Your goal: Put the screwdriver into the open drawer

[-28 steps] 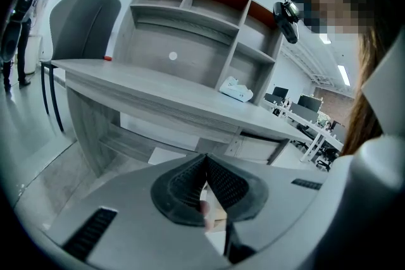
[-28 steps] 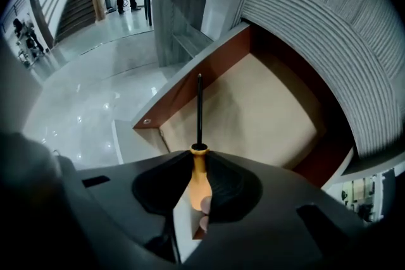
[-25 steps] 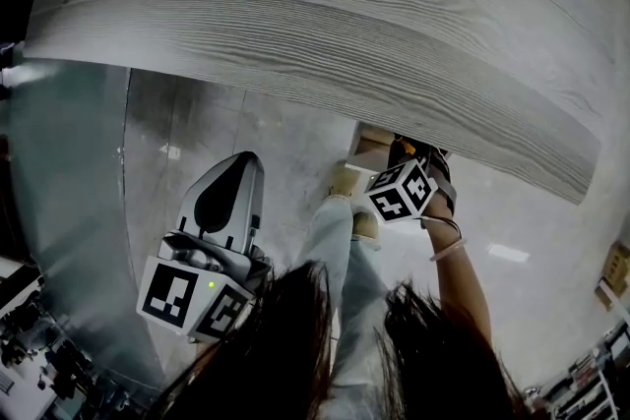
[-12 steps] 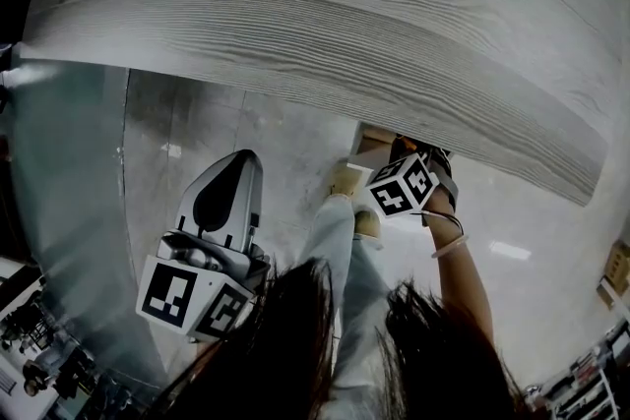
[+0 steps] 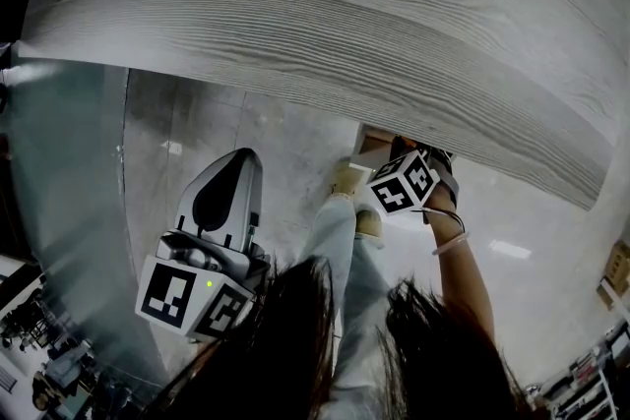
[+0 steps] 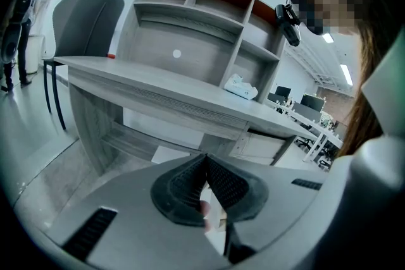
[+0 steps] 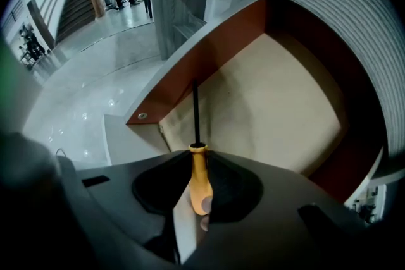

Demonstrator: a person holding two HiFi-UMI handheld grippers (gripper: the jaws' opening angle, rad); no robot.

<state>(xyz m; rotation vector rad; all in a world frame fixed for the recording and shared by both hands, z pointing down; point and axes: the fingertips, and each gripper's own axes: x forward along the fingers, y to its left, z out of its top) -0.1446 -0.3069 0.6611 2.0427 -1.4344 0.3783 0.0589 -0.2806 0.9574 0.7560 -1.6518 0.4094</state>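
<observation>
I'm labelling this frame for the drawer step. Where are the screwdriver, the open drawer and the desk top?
screwdriver (image 7: 199,179): right gripper view, on its yellow handle.
drawer (image 7: 278,98): right gripper view, on its bare pale bottom.
desk top (image 5: 325,5): head view, on the grey wood-grain surface.

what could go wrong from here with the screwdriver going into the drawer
1. The shaft of the screwdriver points at the red-brown side wall of the drawer; pushed straight on, the tip may catch it.
2. The right gripper clamps only the orange handle; if it opens before lowering, the tool may bounce or roll.
3. The desk top overhangs the drawer, so a raised gripper could bump it.
</observation>
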